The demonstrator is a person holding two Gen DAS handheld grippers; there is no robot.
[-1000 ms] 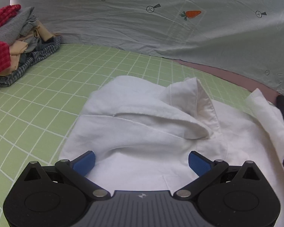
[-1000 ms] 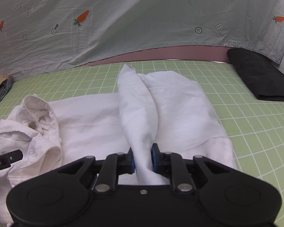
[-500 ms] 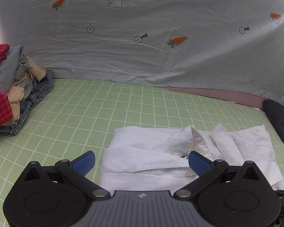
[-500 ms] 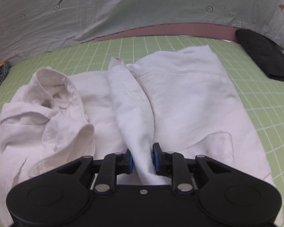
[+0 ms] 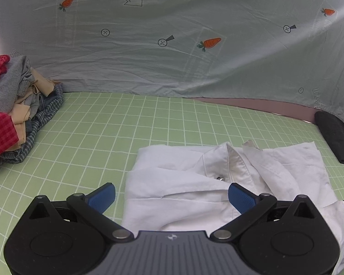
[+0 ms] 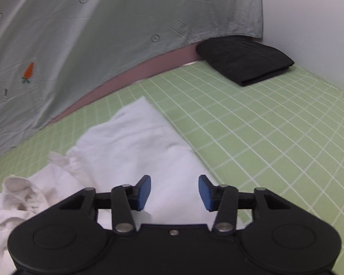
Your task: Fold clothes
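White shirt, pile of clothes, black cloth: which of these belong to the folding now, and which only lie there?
In the job:
white shirt
left gripper, open
right gripper, open

Only lying there:
pile of clothes
folded black cloth
carrot-print sheet

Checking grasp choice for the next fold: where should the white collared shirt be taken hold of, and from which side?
Probably the white collared shirt at its near-left shoulder edge, approached from the left by the open left gripper. That edge lies flat and free on the green grid mat, unlike the raised collar.
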